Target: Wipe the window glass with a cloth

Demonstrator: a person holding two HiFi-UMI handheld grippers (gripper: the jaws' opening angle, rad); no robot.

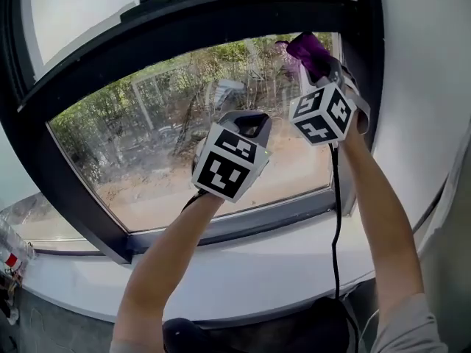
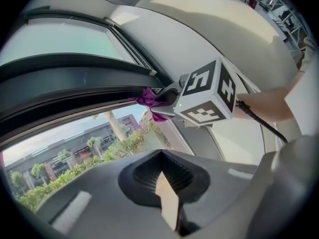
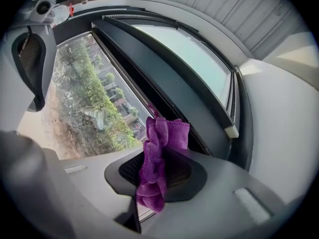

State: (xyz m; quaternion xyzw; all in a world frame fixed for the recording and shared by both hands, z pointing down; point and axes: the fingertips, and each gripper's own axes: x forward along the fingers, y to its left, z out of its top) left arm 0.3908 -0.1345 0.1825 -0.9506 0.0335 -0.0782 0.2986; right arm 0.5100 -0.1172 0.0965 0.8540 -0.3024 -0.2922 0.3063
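Left gripper [image 2: 168, 203] hangs before the window glass [image 1: 162, 145], jaws pressed together on nothing. Right gripper [image 3: 152, 185] pinches the purple cloth [image 3: 162, 143] at the glass's upper right corner, beside the black frame [image 1: 221, 20]. Risk: cloth snagging on that frame could pull free.

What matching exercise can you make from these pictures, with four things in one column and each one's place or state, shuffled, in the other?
Things:
1. purple fuzzy cloth
2. left claw
3. black window frame
4. white window sill

Places or states:
A. shut, with nothing in it
B. lies below the glass pane
C. clamped in the right claw, by the pane's upper right corner
D. runs around the glass pane

Pairs: 1-C, 2-A, 3-D, 4-B
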